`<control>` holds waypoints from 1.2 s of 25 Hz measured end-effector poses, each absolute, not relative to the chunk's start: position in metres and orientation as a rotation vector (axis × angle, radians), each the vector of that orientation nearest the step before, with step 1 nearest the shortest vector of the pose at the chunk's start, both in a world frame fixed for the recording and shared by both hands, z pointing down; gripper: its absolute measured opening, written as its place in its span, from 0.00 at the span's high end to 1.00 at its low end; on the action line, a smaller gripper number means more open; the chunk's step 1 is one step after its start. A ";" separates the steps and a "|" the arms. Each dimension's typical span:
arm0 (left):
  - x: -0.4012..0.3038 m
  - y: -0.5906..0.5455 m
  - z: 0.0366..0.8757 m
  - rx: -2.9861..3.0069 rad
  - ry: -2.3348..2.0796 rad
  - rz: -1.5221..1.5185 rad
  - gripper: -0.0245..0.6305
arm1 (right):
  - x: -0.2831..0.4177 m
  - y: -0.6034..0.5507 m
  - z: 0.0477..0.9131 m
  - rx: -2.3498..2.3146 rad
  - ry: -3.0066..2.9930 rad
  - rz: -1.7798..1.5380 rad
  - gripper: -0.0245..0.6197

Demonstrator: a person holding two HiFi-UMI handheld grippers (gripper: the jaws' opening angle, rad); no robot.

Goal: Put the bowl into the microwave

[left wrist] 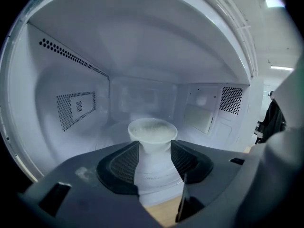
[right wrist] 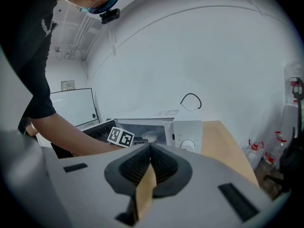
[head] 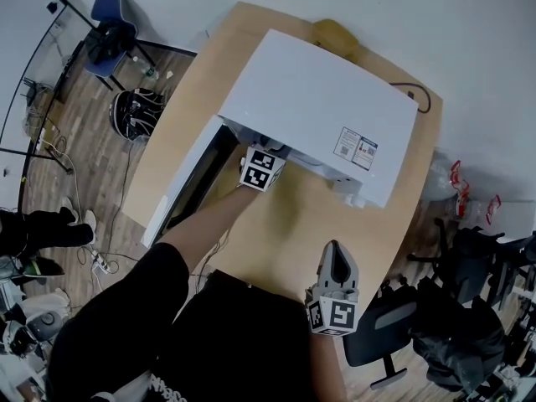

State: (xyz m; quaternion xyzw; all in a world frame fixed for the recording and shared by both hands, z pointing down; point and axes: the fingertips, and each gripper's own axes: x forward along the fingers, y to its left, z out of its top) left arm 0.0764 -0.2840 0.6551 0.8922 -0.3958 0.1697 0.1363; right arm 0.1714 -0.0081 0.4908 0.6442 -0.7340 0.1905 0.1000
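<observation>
While the left gripper (left wrist: 154, 152) reaches into the microwave (head: 318, 115), the bowl (left wrist: 153, 132) is pinched between its jaws inside the cavity.

In front of the microwave, nearest the person, the right gripper (right wrist: 149, 147) hangs over the tabletop (head: 276, 233) with its jaws pressed together on nothing. Farther in, past the open door (head: 188, 182), the left gripper's pads clamp the bowl's narrower lower wall just under its flared rim. The bowl looks light, stiff and smooth, so probably slippery. That spot below the rim seems the safest hold, since the flare would catch a slip. The gripper's body hides the bowl's base, so it is unclear whether it touches the microwave floor. Its contents are hazy, and the head view hides the bowl altogether.
</observation>
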 end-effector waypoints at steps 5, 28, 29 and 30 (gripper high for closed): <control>0.077 -0.283 0.652 2.581 -1.145 0.483 0.63 | 0.178 -0.006 0.492 1.928 -2.157 0.563 0.87; -0.001 -0.047 0.477 2.661 -1.074 0.137 0.64 | 0.142 0.085 0.449 2.053 -2.117 0.426 0.87; -0.005 -0.029 0.469 2.654 -1.058 0.129 0.64 | 0.134 0.093 0.447 2.049 -2.114 0.423 0.87; -0.009 -0.010 0.463 2.643 -1.041 0.126 0.67 | 0.126 0.101 0.445 2.049 -2.113 0.421 0.87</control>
